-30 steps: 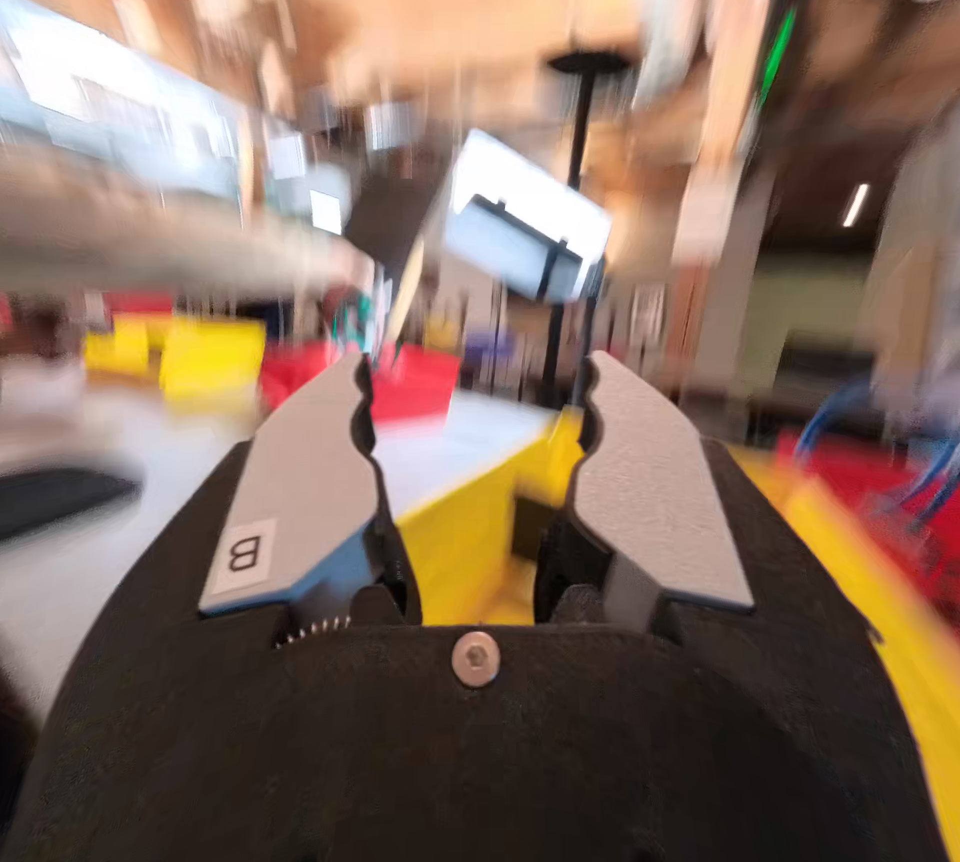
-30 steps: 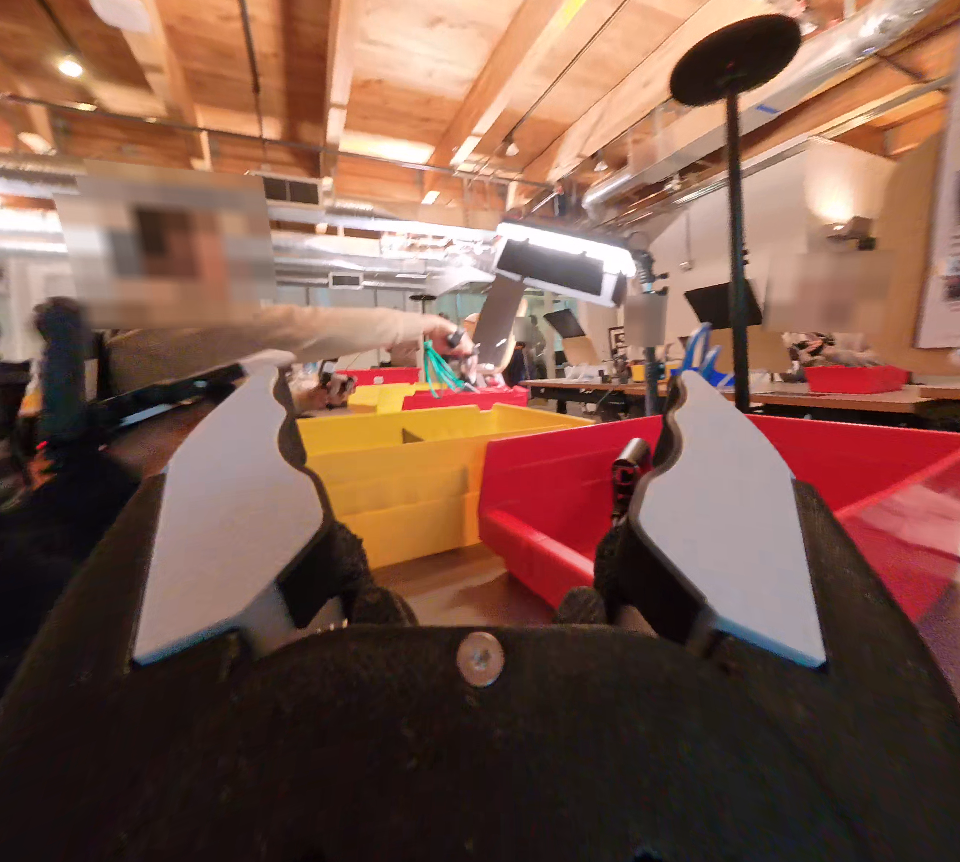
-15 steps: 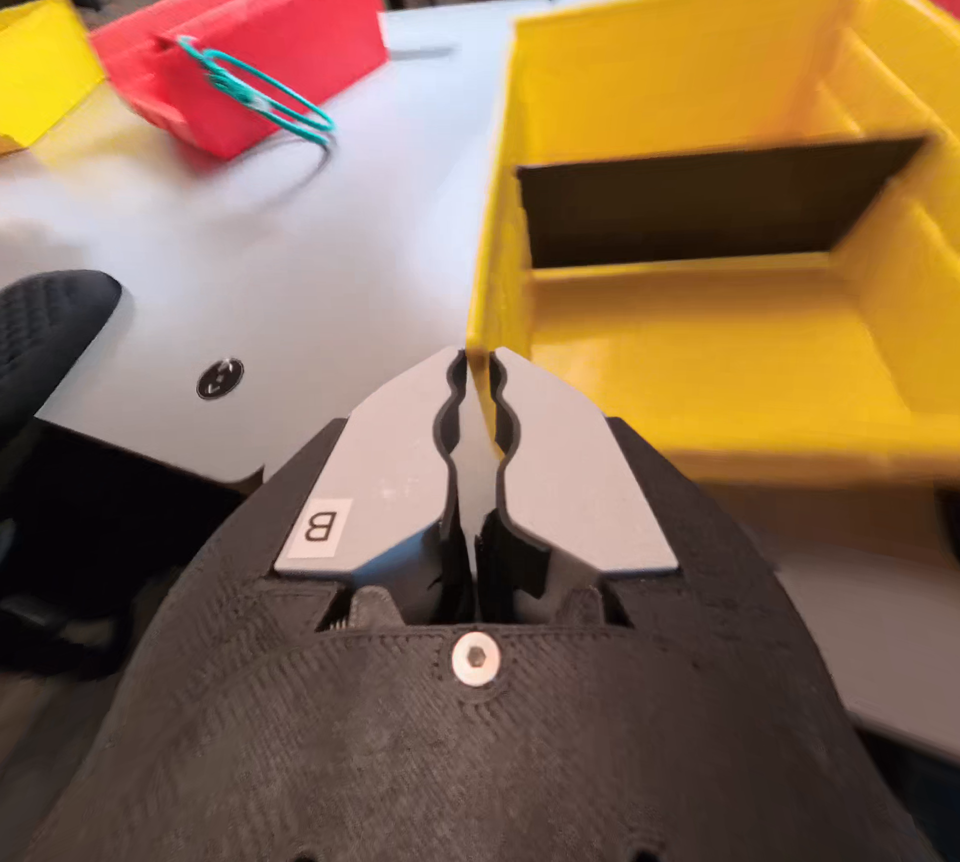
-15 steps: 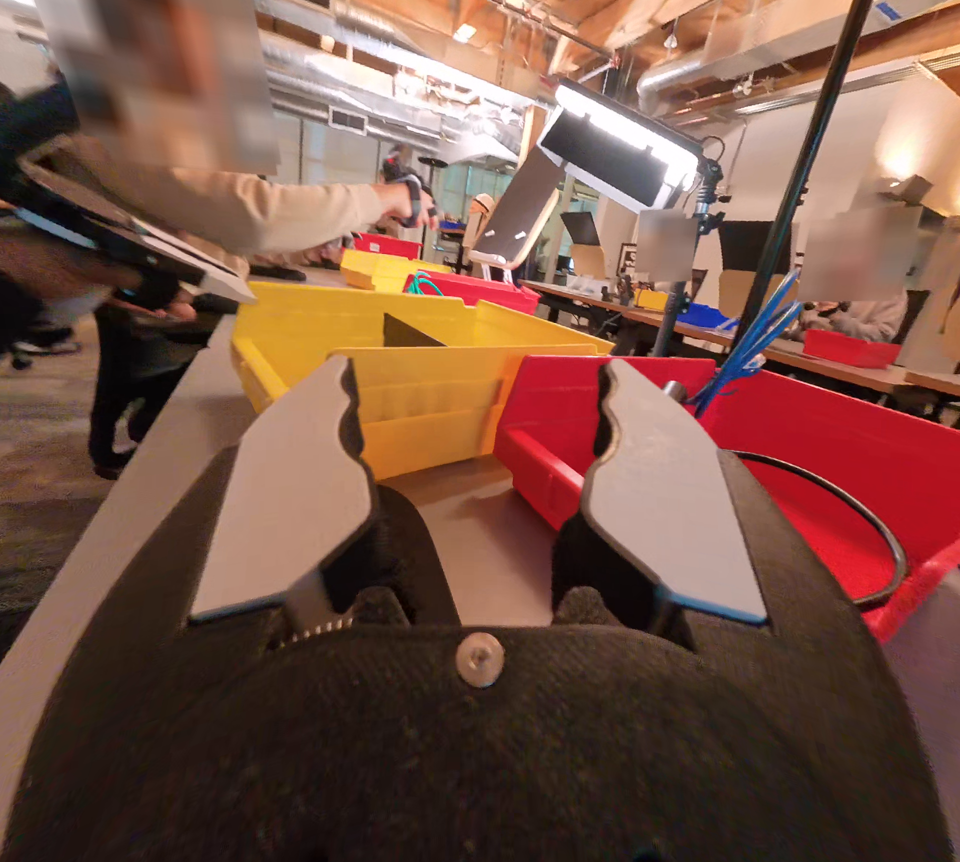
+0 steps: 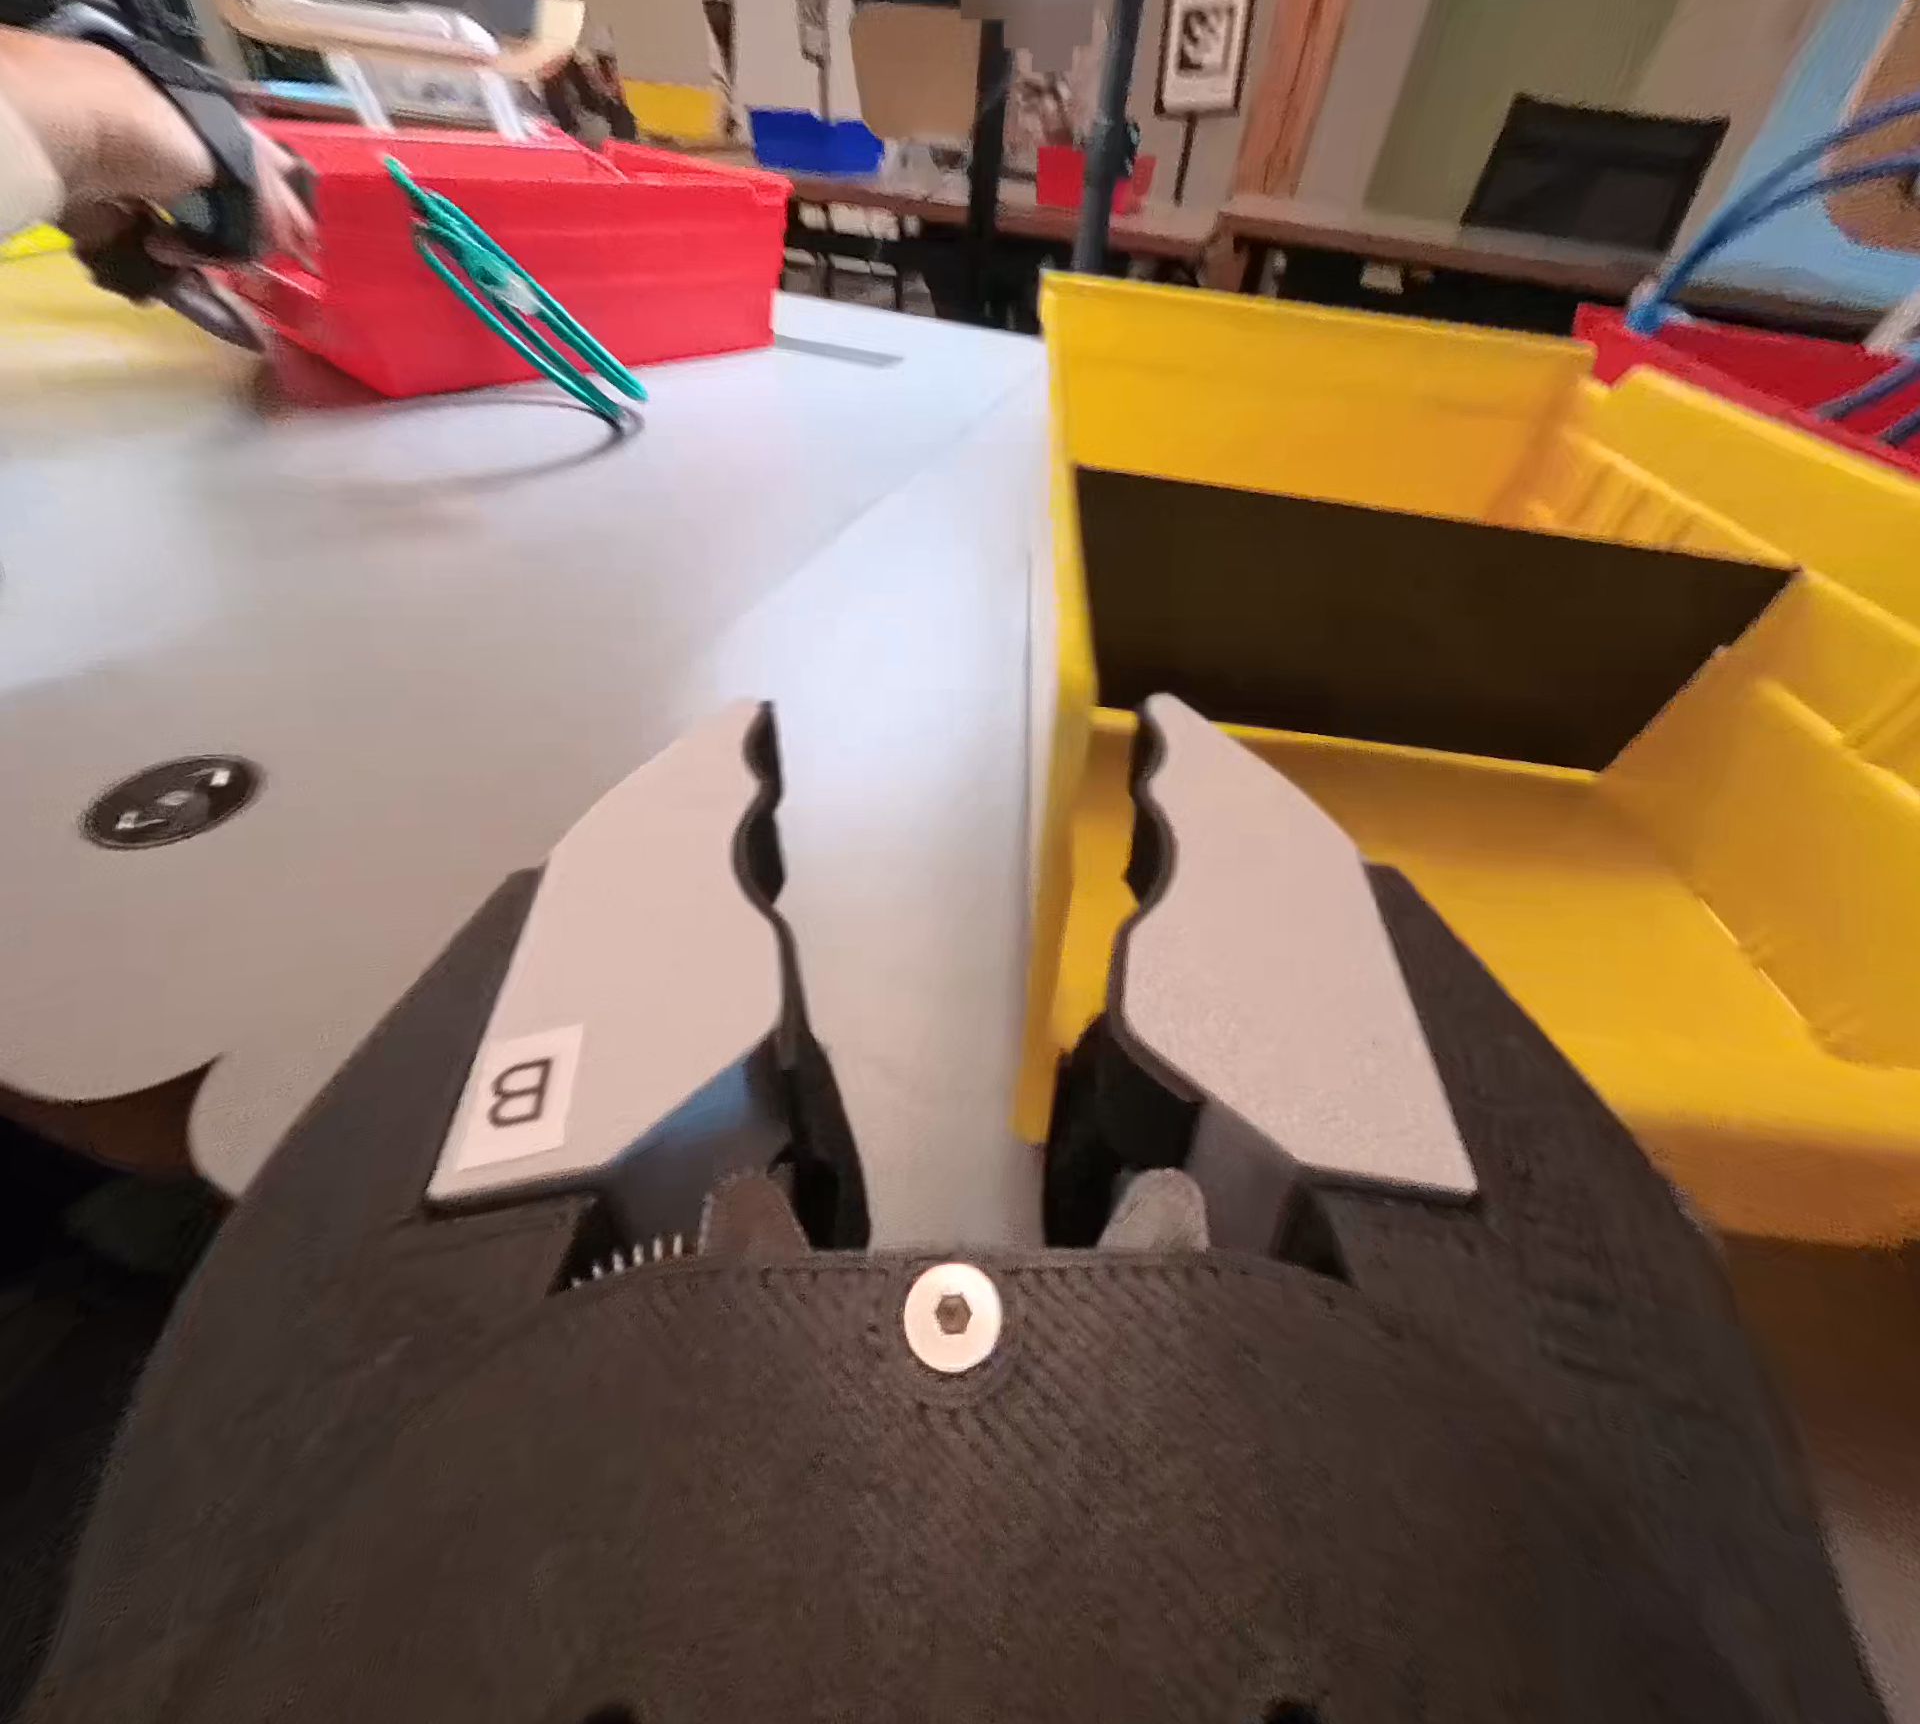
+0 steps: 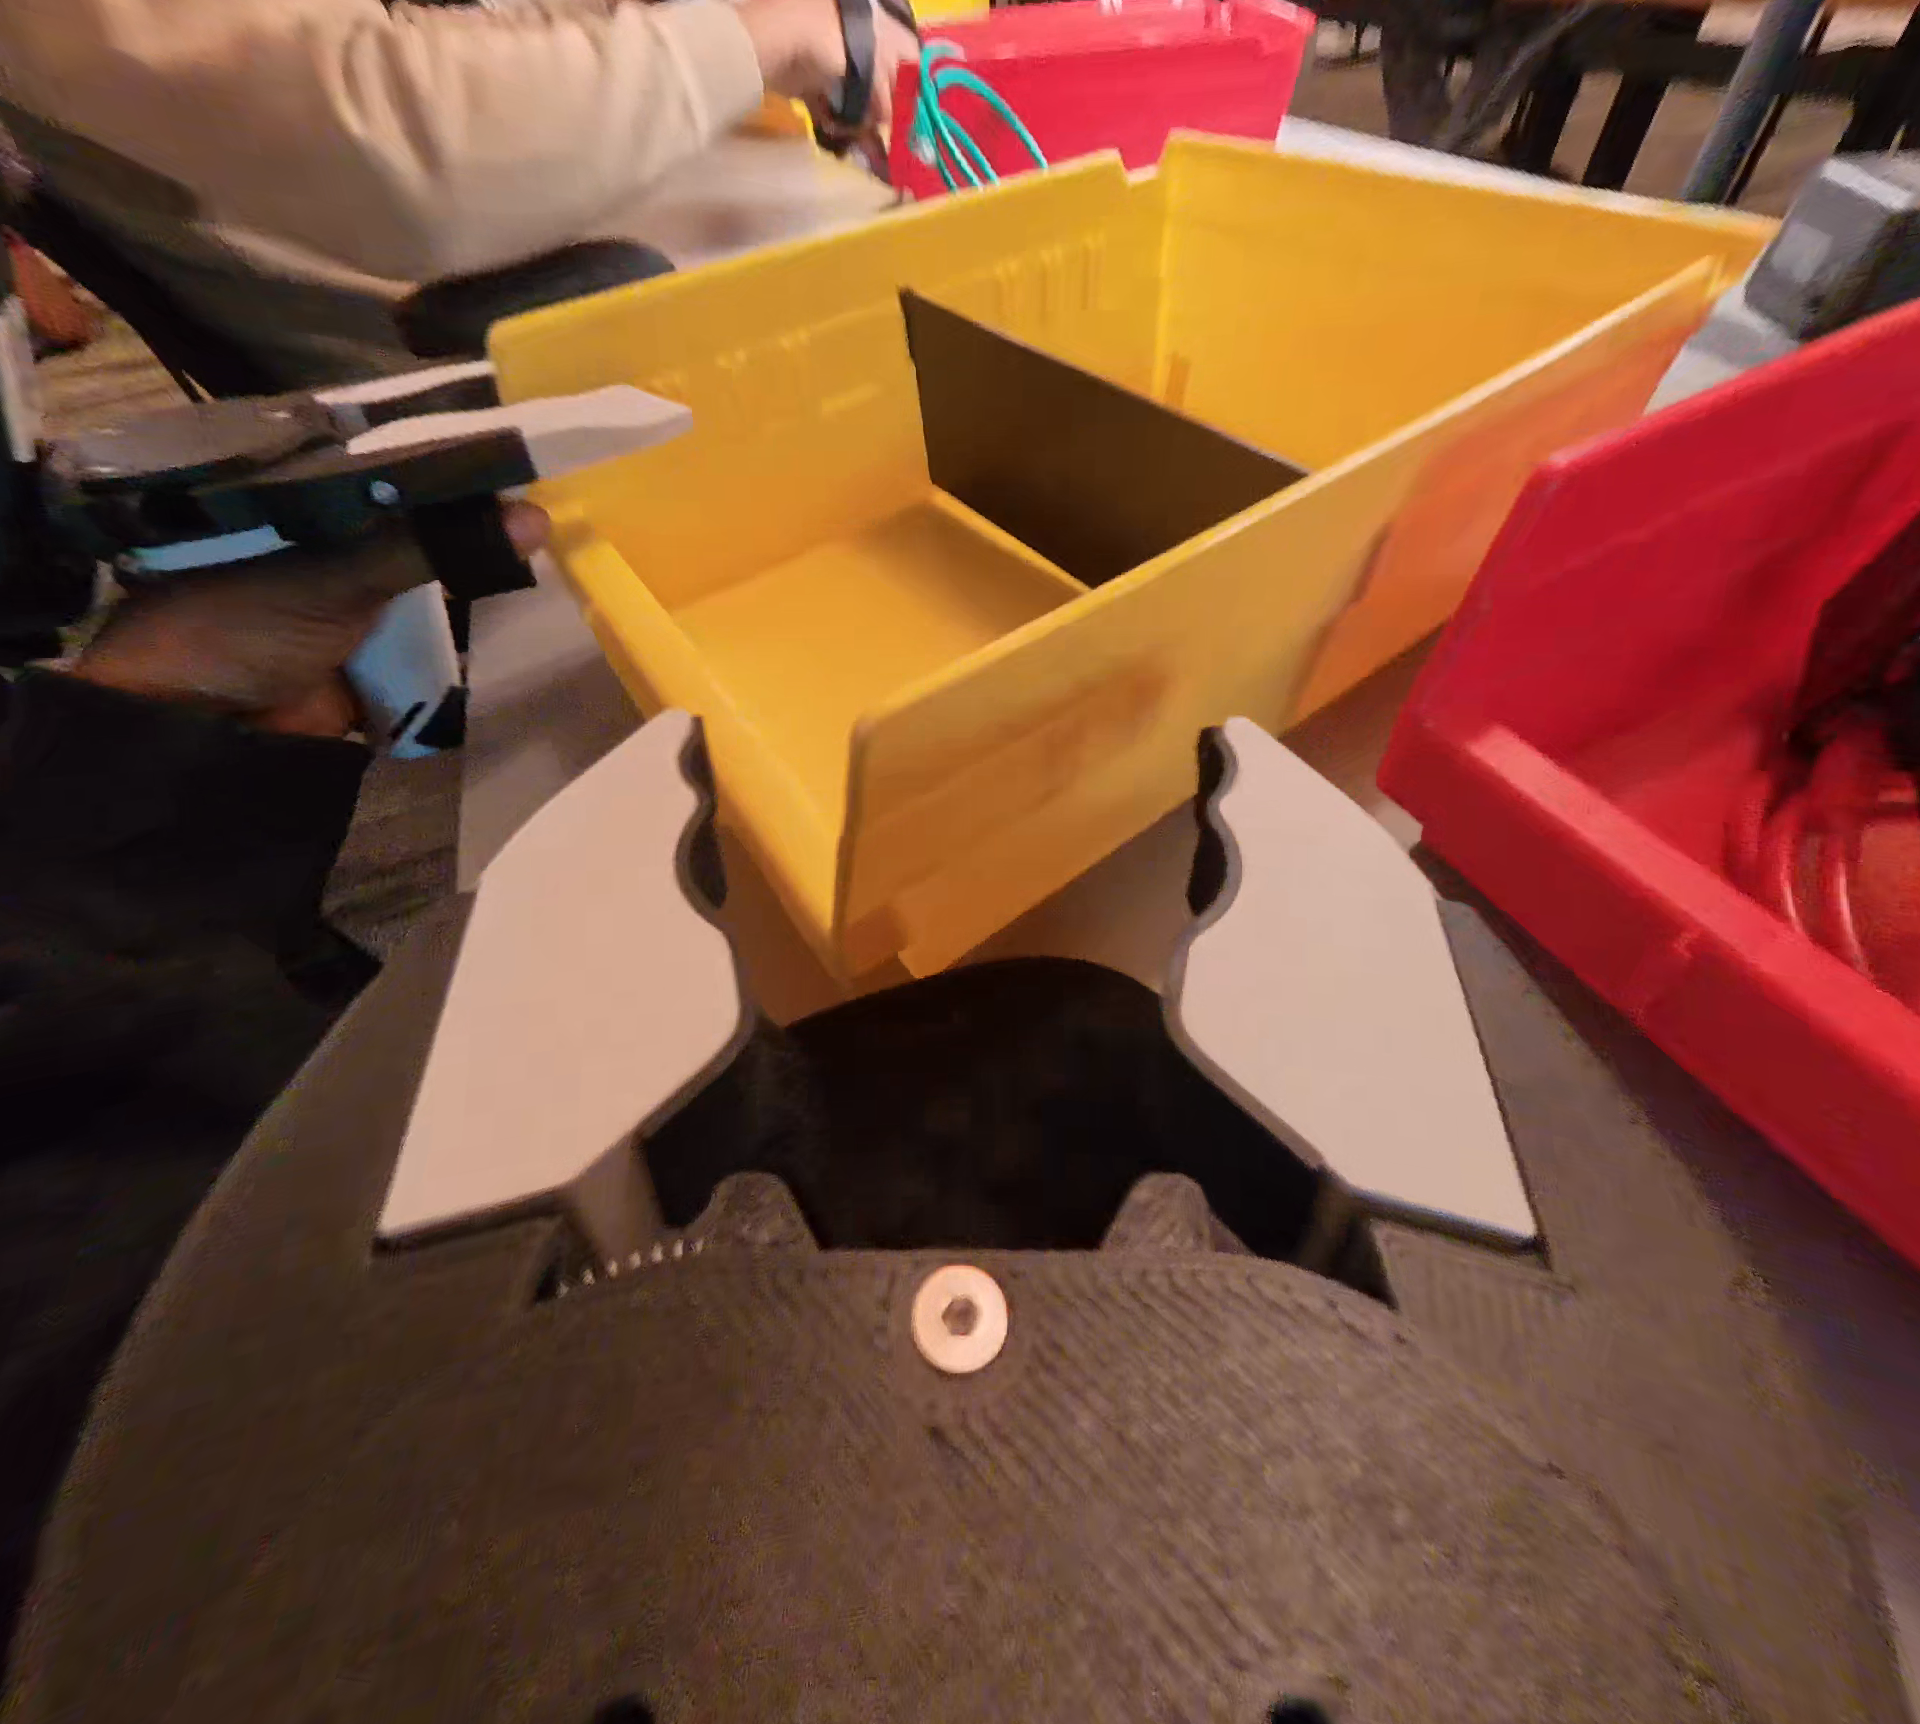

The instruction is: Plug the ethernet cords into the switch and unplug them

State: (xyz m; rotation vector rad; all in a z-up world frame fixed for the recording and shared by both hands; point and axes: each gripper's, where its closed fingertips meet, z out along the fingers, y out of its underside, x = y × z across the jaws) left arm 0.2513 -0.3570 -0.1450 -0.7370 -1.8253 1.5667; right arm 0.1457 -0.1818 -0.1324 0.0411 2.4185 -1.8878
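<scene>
No switch is clear in either view. Green ethernet cords hang over the edge of a far red bin; they also show in the right wrist view. Blue cords rise from a red bin at the right. My left gripper is open and empty, just left of a yellow bin. My right gripper is open and empty at the near corner of the yellow bin. The left gripper shows at that bin's left wall.
The yellow bin has a black divider. A red bin stands right of it, with a dark grey box behind. Another person's beige sleeve and hand work at the far red bin. A grey table carries everything.
Both views have tipped down from the ceiling to the table and bins. My left gripper was shut half a second ago and is now open. My right gripper has closed in on the yellow bin.
</scene>
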